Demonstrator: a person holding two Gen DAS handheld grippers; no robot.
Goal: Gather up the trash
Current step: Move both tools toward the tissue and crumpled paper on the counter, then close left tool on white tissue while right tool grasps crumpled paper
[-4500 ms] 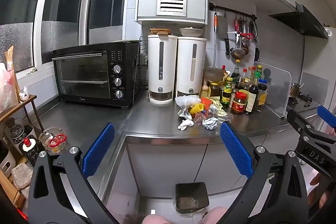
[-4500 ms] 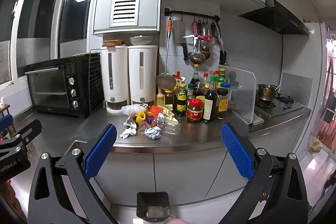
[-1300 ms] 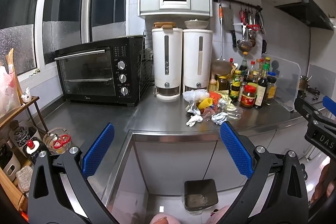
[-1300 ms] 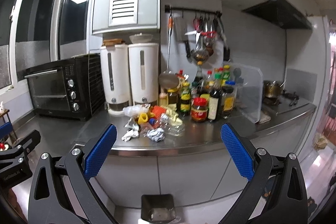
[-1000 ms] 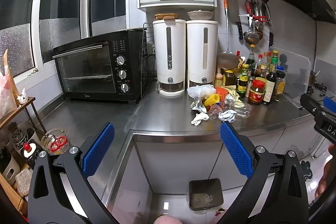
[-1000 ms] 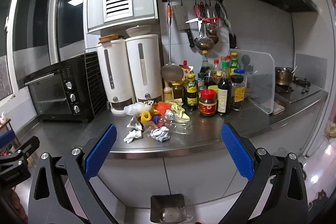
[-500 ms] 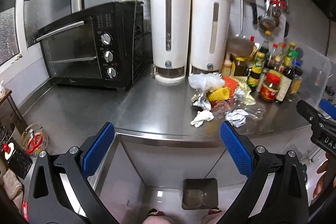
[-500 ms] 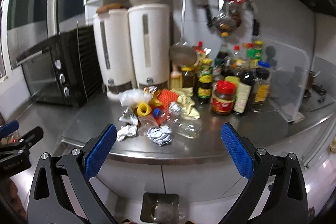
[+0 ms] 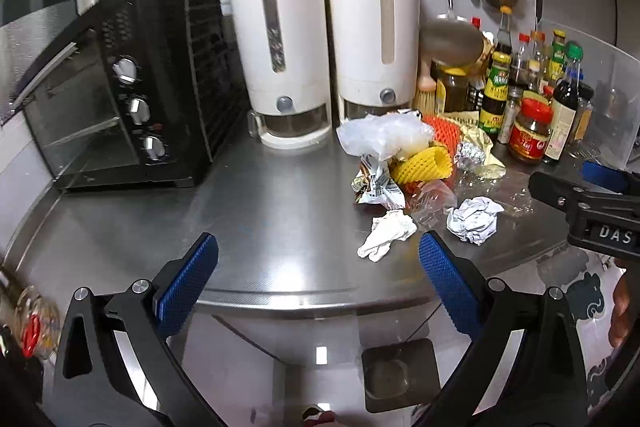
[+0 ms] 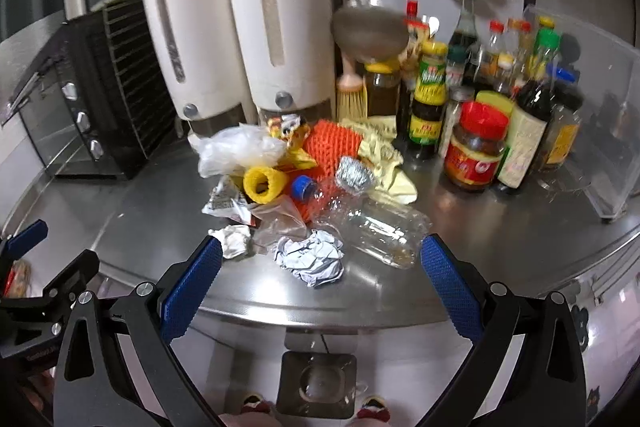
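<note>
Steel countertop [image 9: 280, 219] fills the kitchen scene ahead of both tools, with a black oven [image 9: 132, 99] off to the far left and two tall white dispensers [image 9: 324, 27] standing against the wall behind the mess. Straight ahead of the right gripper [image 10: 320, 267], whose blue-padded jaws stand wide apart and hold nothing, lies the heap of trash [image 10: 304, 183]: a crumpled paper ball [image 10: 314, 257] sits closest, just beyond the gap between the fingertips, with a smaller white wad [image 10: 234, 241] toward the left finger and a flattened clear plastic bottle [image 10: 376, 231] with a blue cap toward the right finger. Farther back in the same heap are a yellow foam sleeve [image 10: 264, 183], an orange net [image 10: 332, 143], a ball of foil [image 10: 354, 173], a thin plastic bag [image 10: 236, 151] and a pale yellow wrapper [image 10: 384, 163]. Beyond and to the right of the pile stands a cluster of sauce bottles and jars [image 10: 488, 107]. The left gripper [image 9: 318, 261] is likewise spread wide and empty; the counter edge runs just ahead of its fingertips, and the pile lies ahead and to its right, the white wad close beside the tip of its right finger. Below both tools, on the floor in front of the cabinet, stands a small dark bin [image 10: 318, 383], well beneath the counter edge.
</note>
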